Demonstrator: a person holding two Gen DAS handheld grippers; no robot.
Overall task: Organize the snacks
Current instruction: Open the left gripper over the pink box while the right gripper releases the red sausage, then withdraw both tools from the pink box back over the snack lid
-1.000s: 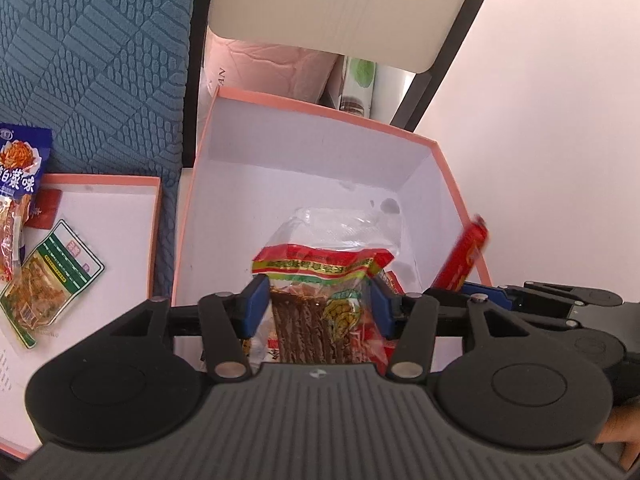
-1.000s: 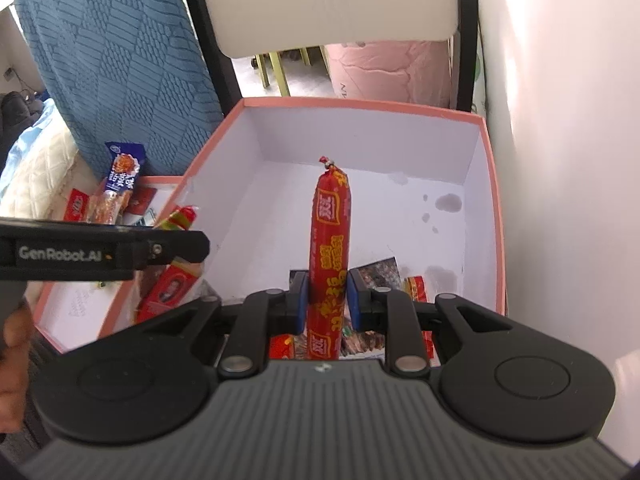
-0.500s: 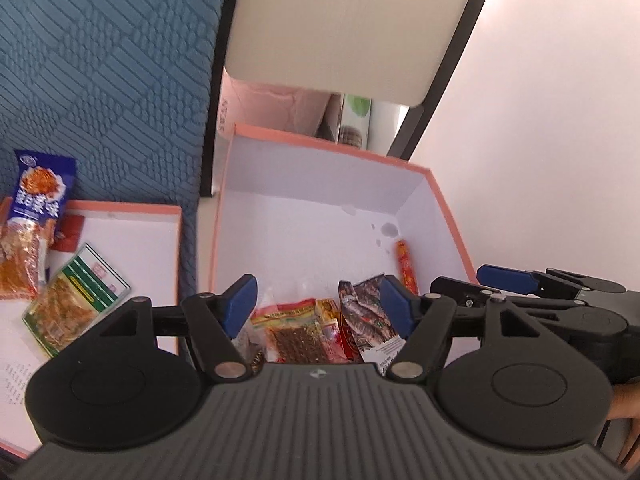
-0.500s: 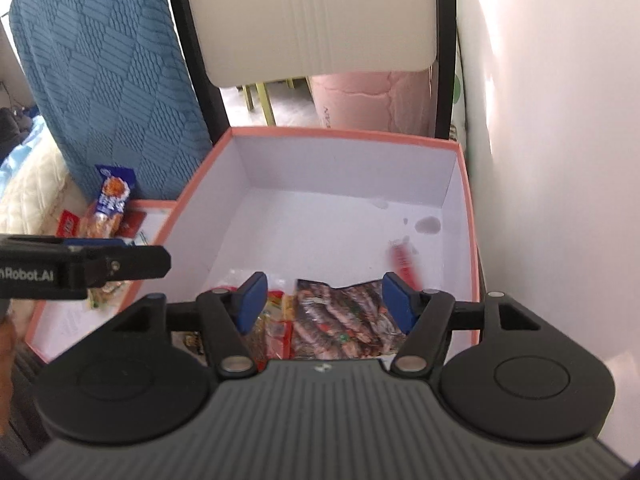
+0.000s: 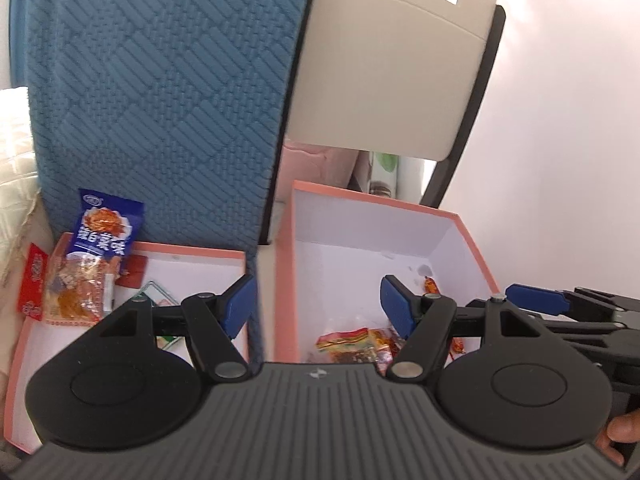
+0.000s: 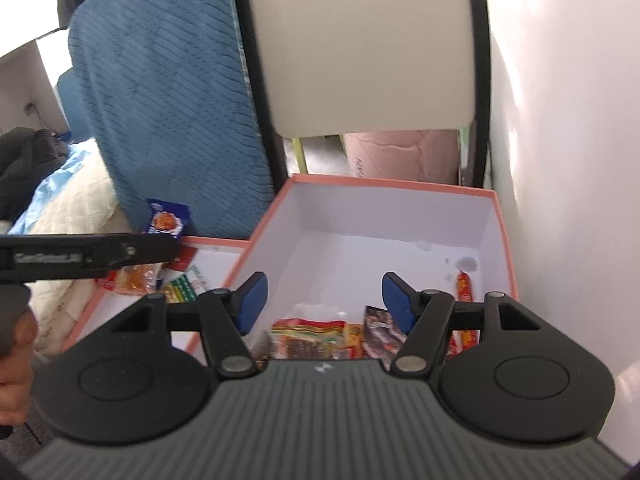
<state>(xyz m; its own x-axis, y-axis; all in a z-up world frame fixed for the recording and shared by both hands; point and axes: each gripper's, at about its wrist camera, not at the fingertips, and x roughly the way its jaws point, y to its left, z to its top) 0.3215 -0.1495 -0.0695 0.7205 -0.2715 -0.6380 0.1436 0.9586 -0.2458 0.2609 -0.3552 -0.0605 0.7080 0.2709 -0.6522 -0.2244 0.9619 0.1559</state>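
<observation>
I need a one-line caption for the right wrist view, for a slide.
Open right tongs above the pink-edged box, where snack packets and a red sausage lie.

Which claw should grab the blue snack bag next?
Probably the left claw. It is open, holds nothing, and sits nearer the blue snack bag on the shallow lid. The right claw, also open, hangs over the deep box.

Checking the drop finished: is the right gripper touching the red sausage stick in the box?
Apart. The right wrist view shows the right gripper open and empty, the red sausage stick lying beyond it.
</observation>
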